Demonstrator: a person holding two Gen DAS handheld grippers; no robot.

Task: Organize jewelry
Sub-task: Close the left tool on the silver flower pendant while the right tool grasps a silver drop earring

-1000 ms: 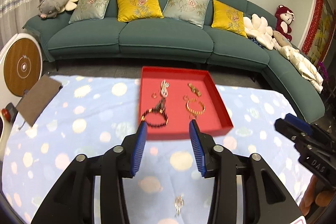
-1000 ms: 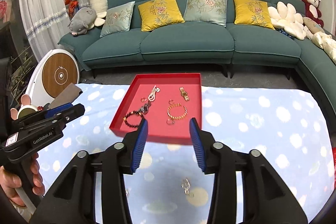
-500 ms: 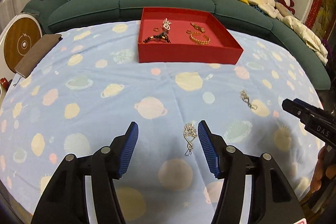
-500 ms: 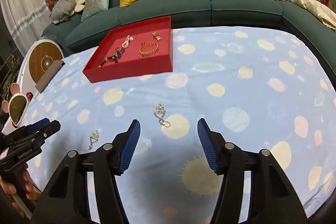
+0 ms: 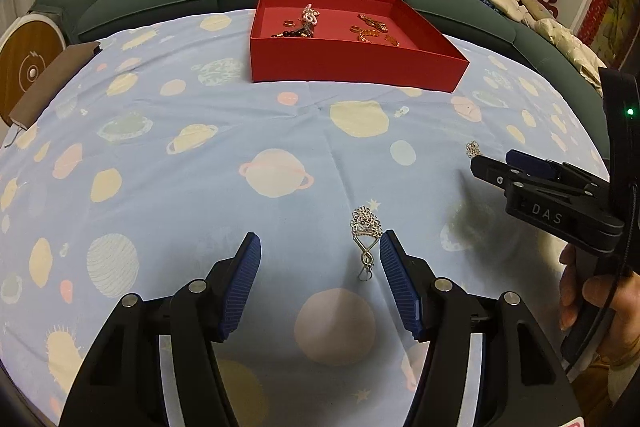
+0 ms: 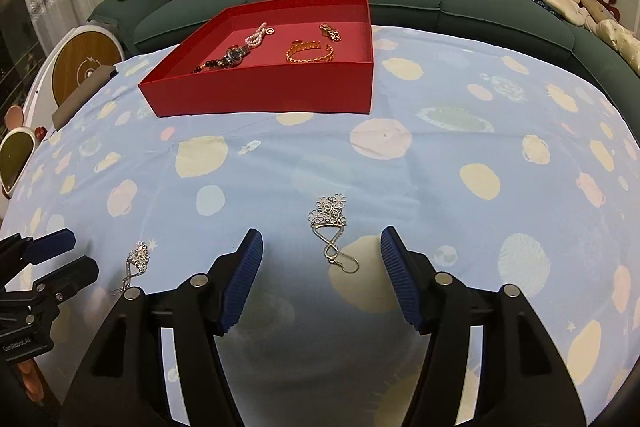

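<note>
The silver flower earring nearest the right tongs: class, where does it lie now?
In the right wrist view, the earring lies on the planet-print cloth between the open right tongs, nearer than the red tray.

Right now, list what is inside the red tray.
Inside the red tray: a dark bead bracelet with a watch, a pearl strand, a gold bangle, a gold link piece and small rings. The near wall hides the front floor.
</note>
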